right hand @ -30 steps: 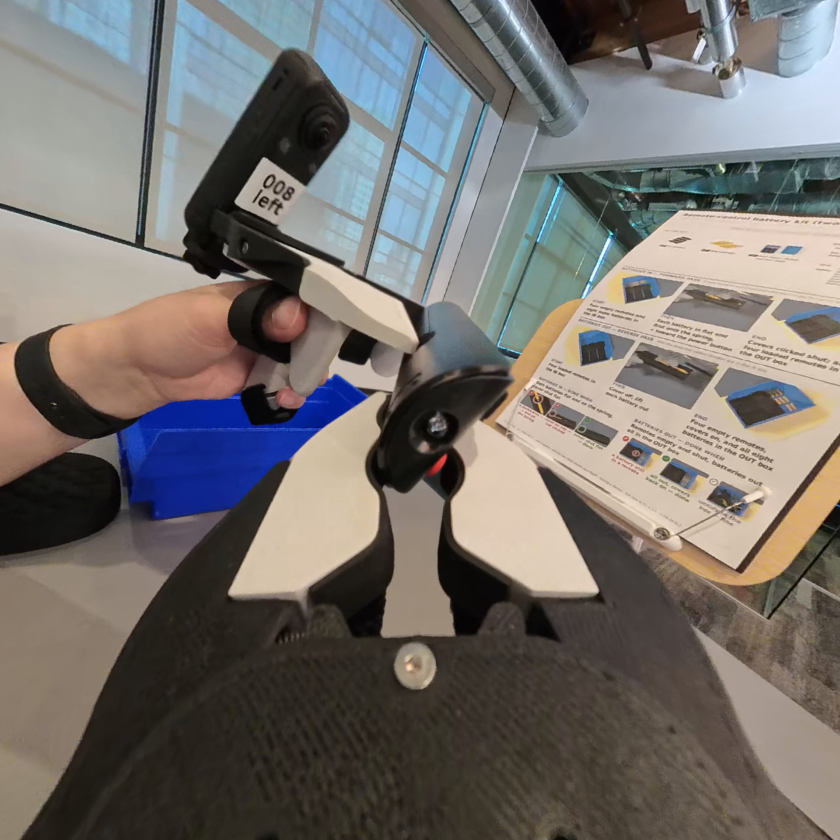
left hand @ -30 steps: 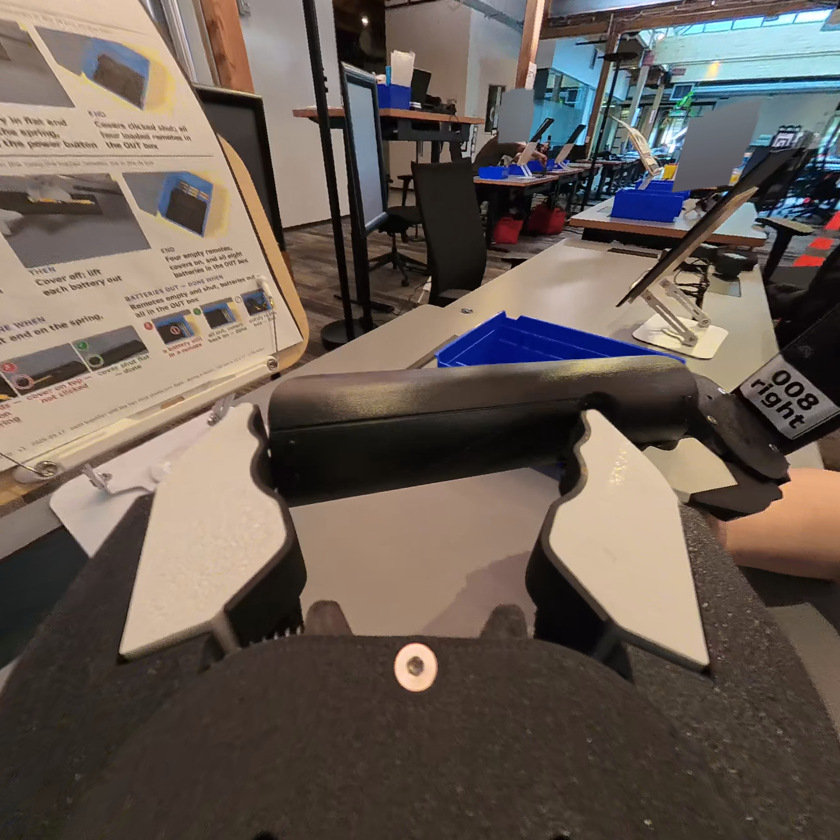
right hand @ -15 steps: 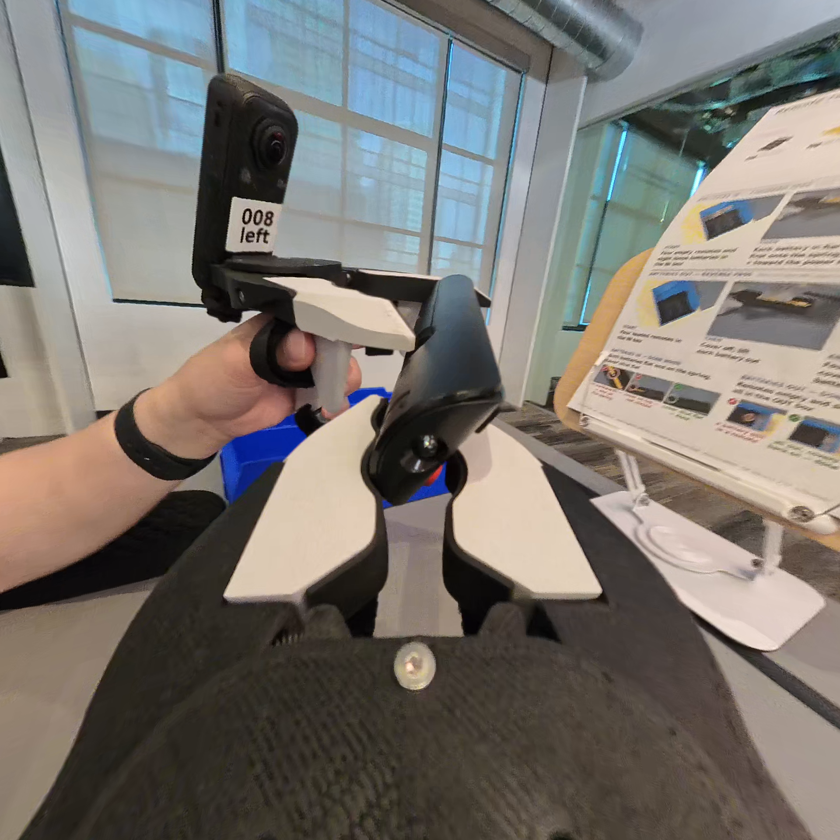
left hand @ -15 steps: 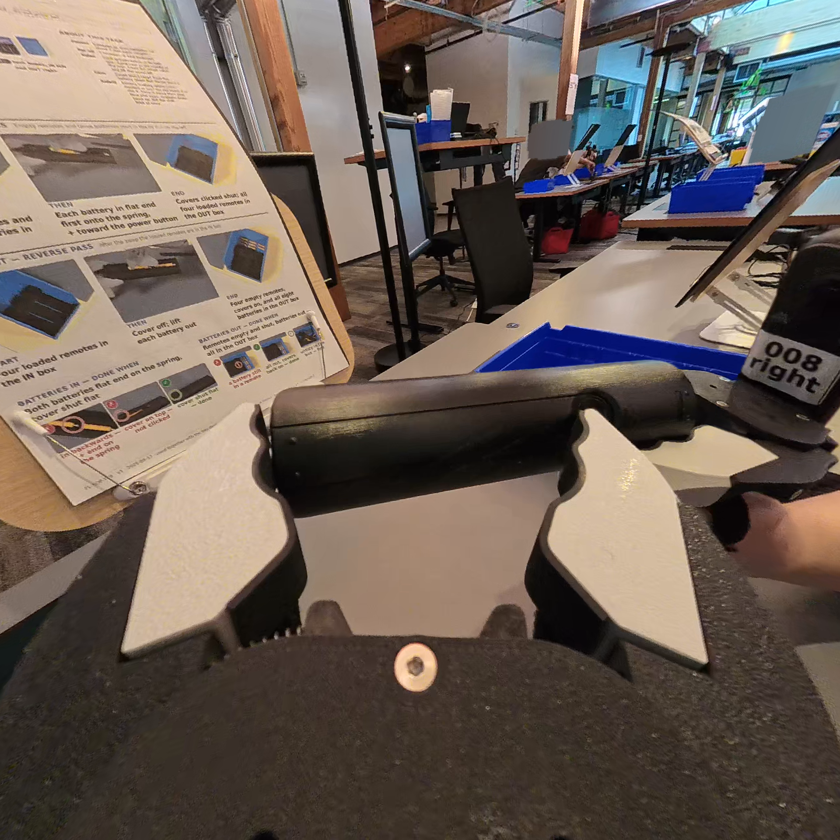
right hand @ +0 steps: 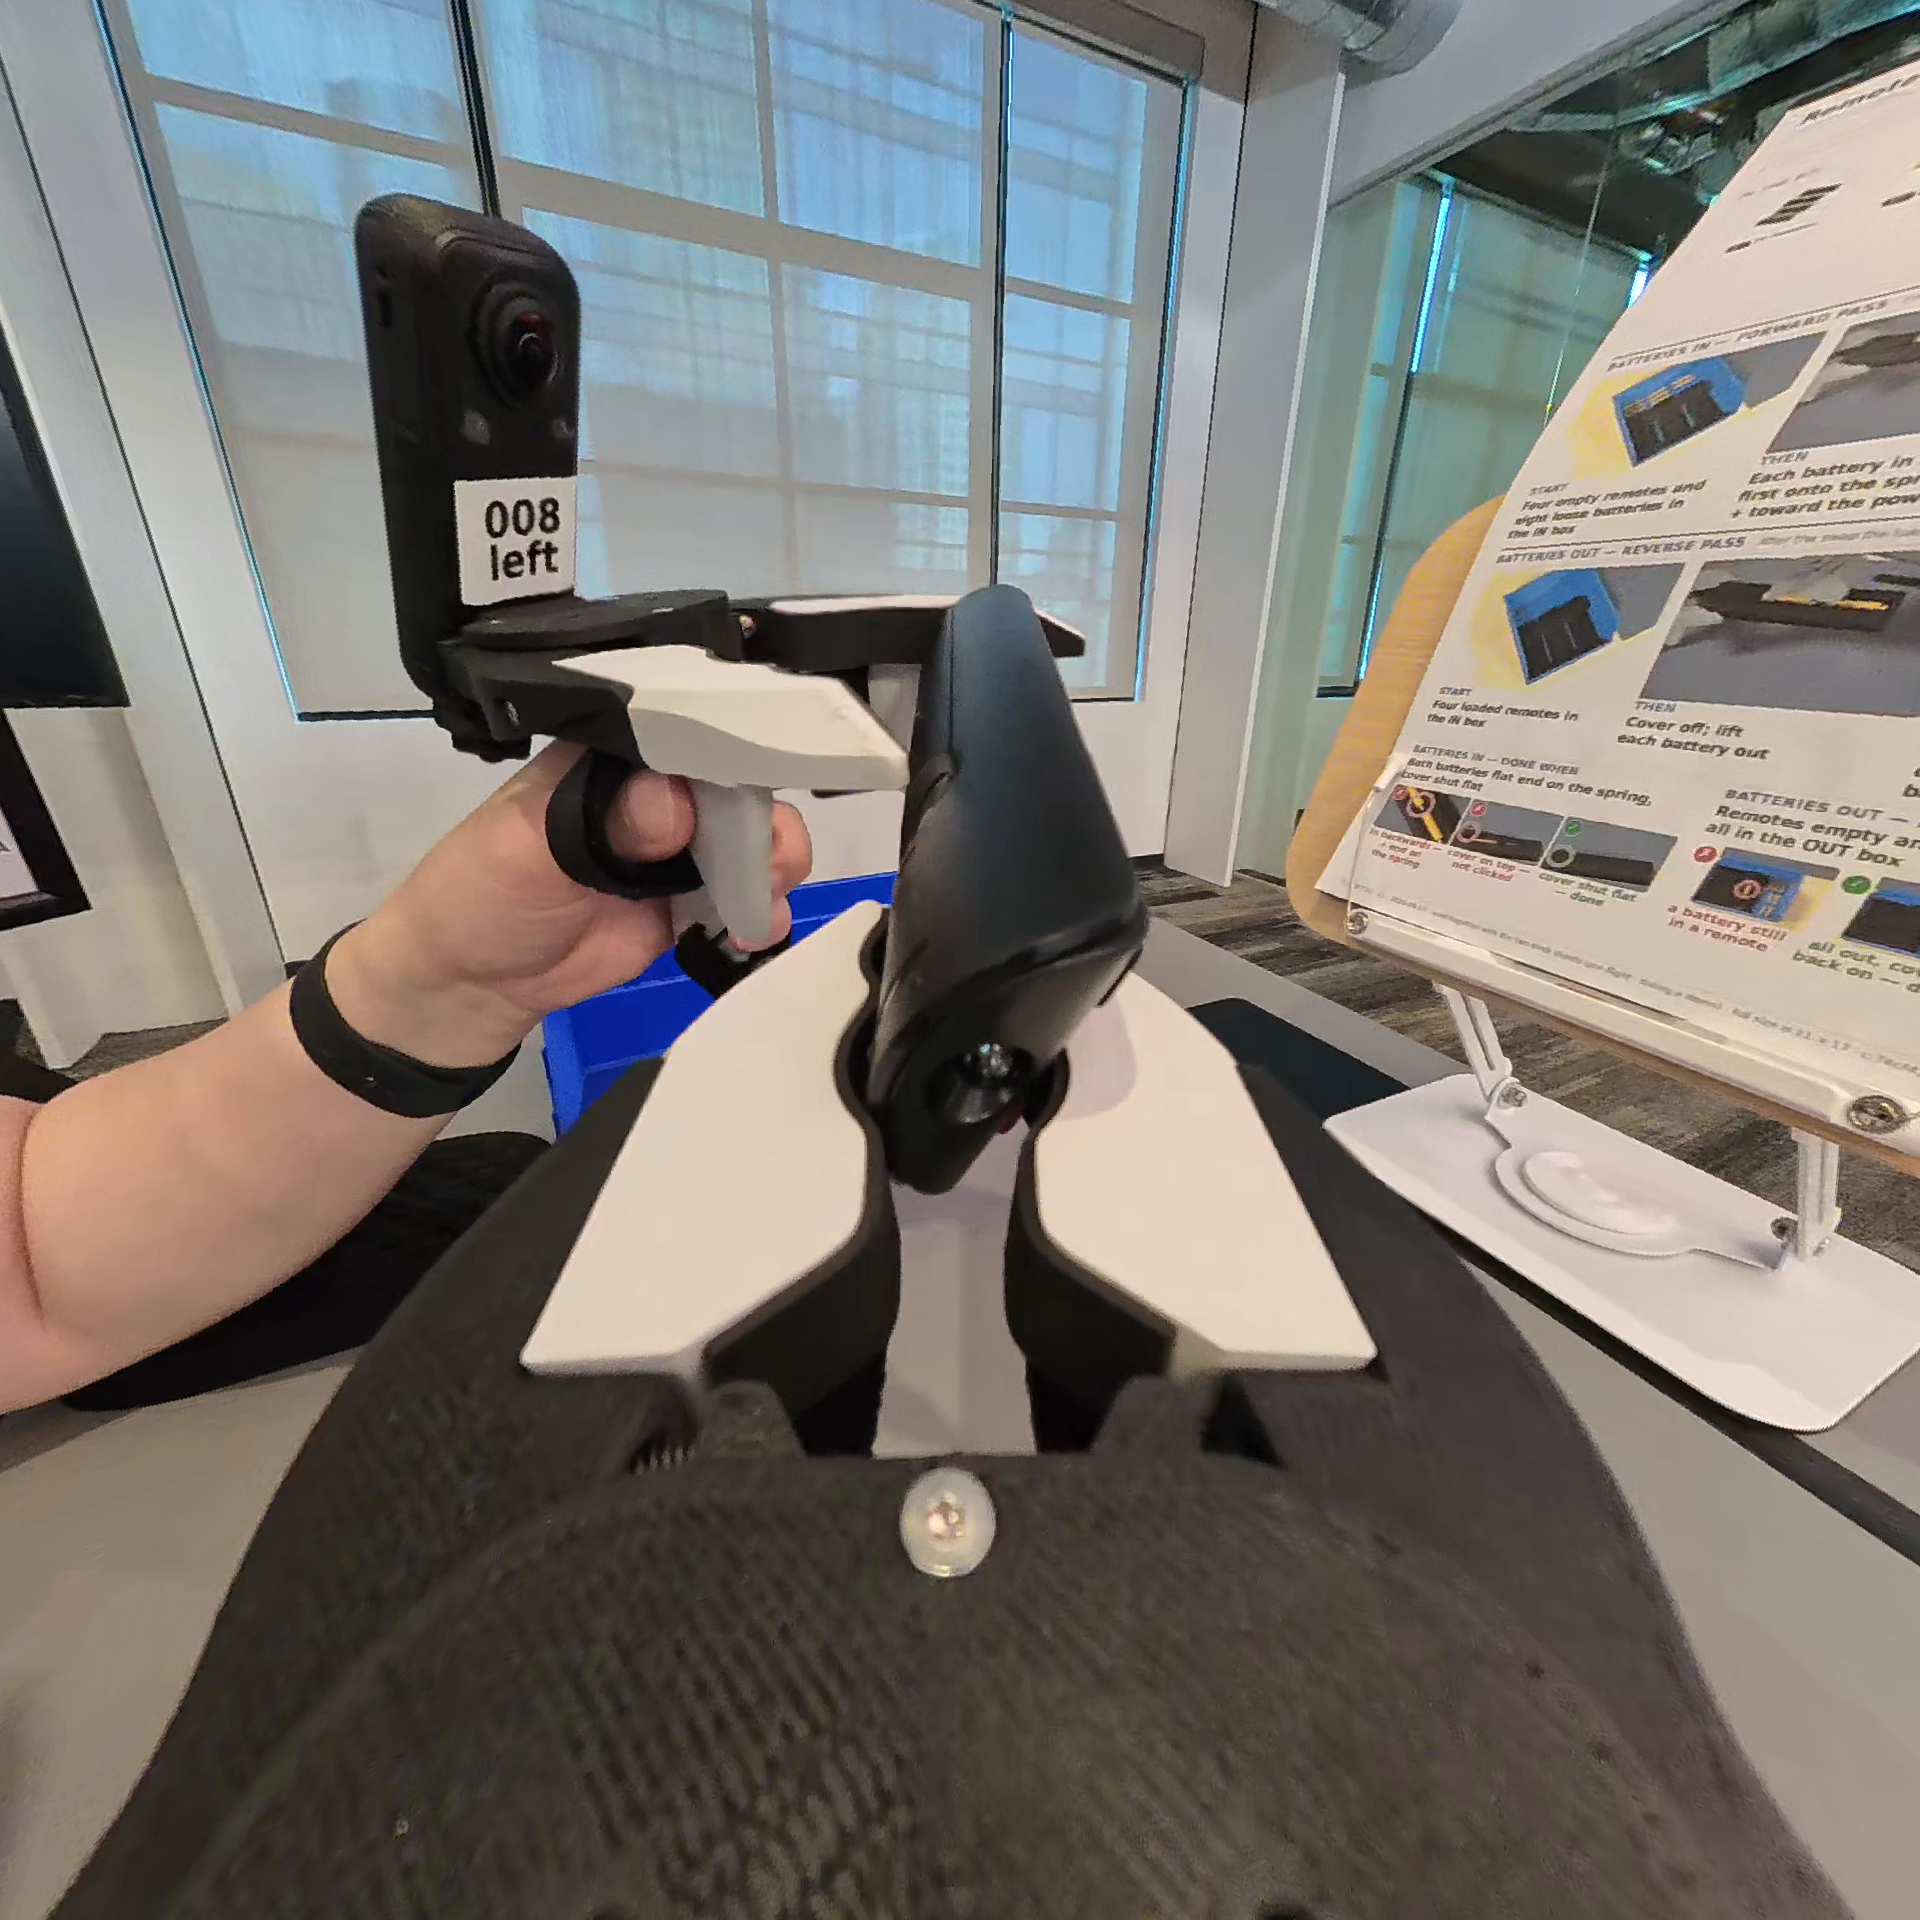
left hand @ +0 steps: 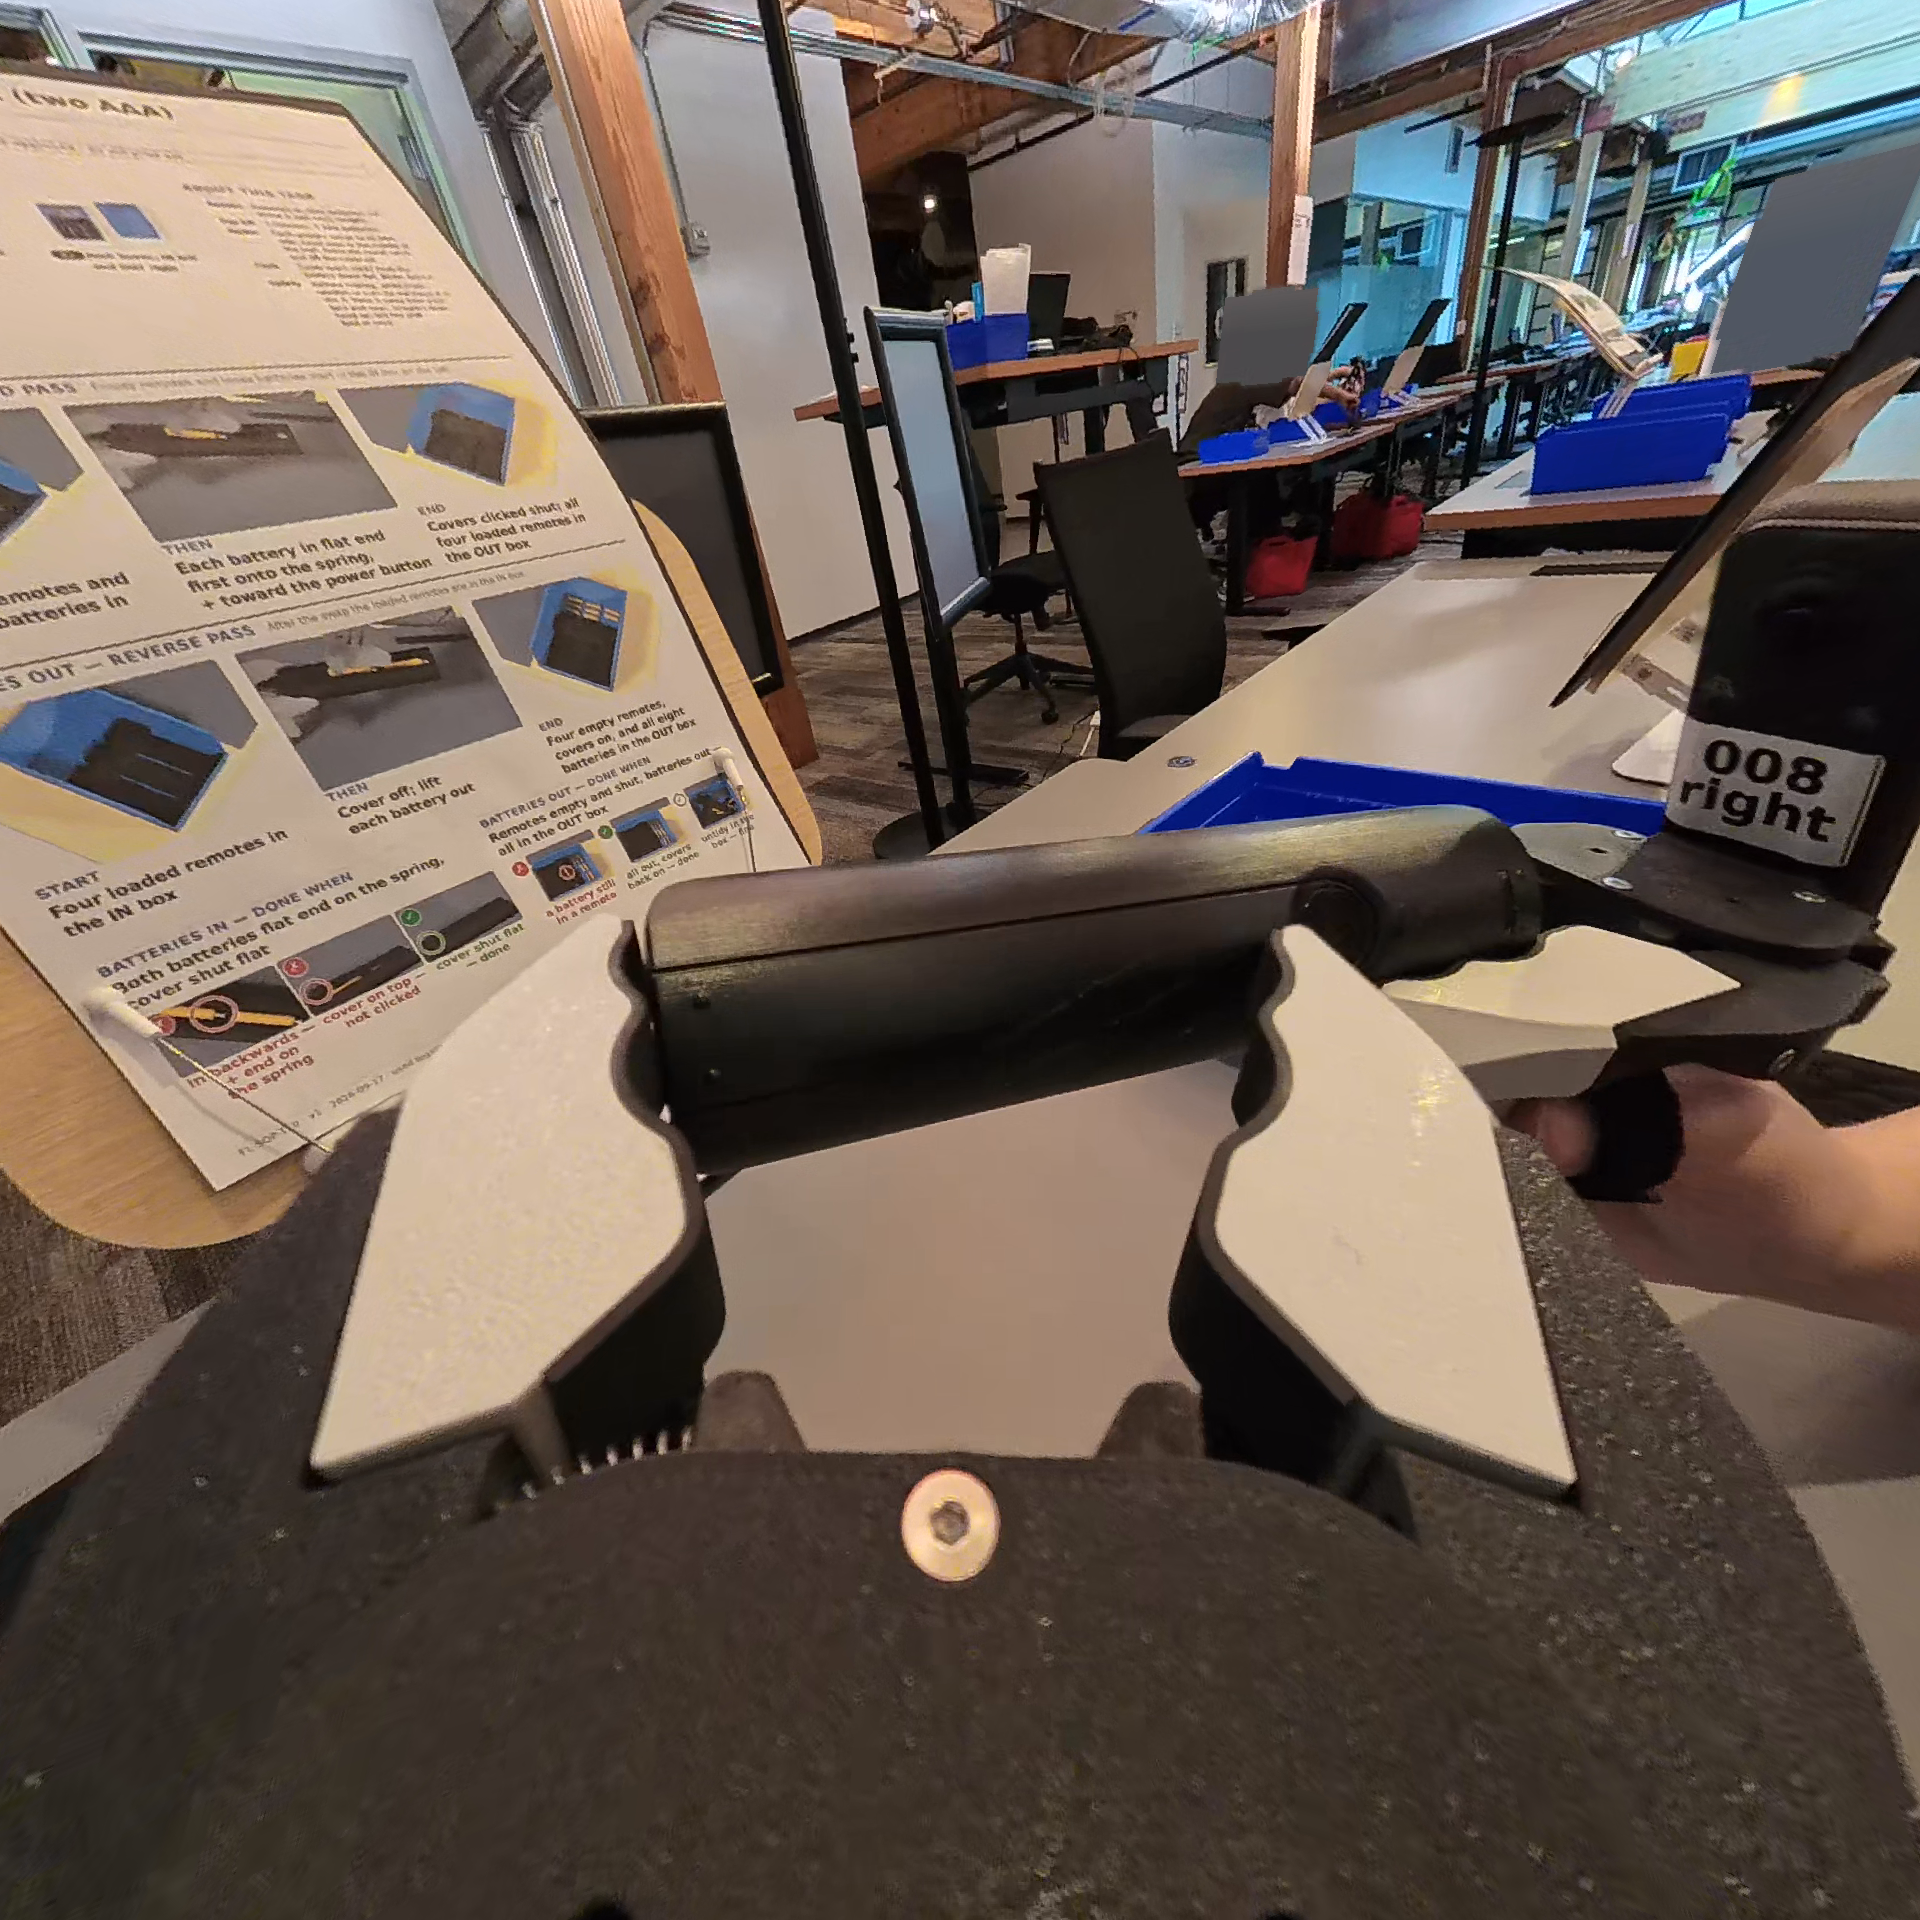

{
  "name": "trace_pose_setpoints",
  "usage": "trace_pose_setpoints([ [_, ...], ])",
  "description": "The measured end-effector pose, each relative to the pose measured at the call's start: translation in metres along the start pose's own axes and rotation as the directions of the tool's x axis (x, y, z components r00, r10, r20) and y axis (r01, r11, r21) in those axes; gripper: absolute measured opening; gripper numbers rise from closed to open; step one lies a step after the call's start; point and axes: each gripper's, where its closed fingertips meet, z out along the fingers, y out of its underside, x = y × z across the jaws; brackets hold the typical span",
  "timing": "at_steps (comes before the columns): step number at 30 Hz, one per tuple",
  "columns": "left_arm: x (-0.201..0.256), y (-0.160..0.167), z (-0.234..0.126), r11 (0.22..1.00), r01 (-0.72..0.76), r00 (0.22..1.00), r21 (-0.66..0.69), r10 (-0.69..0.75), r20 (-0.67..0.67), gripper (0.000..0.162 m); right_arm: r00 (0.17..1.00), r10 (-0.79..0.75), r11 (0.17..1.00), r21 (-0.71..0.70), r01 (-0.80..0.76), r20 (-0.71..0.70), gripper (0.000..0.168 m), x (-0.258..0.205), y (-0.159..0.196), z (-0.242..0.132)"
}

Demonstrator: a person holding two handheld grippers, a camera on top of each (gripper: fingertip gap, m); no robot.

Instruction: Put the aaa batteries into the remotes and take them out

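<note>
A black remote (left hand: 987,966) is held up above the grey table (left hand: 966,1247) between both grippers. My left gripper (left hand: 956,997) spans it lengthwise. Its left fingertip (left hand: 623,997) presses on the remote's far end and its right fingertip (left hand: 1283,997) bears on the remote's face near the other end. My right gripper (right hand: 977,1018) is shut on the near end of the remote (right hand: 997,831), which stands up from its pads. The left gripper (right hand: 769,717) shows there with a finger against the remote's side. No battery is in view.
A blue bin (left hand: 1351,790) sits on the table behind the remote and also shows in the right wrist view (right hand: 623,1008). An instruction board (left hand: 312,675) stands at the left on a white stand (right hand: 1610,1247). A person's hand (right hand: 499,935) holds the left gripper.
Both grippers have tilted and turned with the remote, so it stands more upright in the right wrist view. The left gripper's fingers have closed in a little along the remote.
</note>
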Motion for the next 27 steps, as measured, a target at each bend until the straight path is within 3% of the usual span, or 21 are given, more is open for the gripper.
trace_pose_setpoints([
  [5, 0.001, 0.002, 0.003, 0.999, 0.037, 0.999, -0.002, -0.037, 0.028, 0.117, 0.998, -0.060, 0.998, 0.003, 0.060, -0.026, 0.019, 0.000, 0.001, -0.001],
  [8, 0.004, 0.007, 0.007, 0.999, 0.036, 0.998, -0.021, -0.035, 0.056, 0.132, 0.987, -0.144, 0.990, -0.005, 0.144, -0.067, 0.019, -0.001, 0.001, -0.001],
  [27, 0.012, 0.001, 0.005, 1.000, 0.011, 0.999, -0.025, -0.012, -0.030, 0.123, 0.959, -0.253, 0.965, 0.042, 0.260, -0.125, 0.019, -0.006, -0.005, -0.008],
])
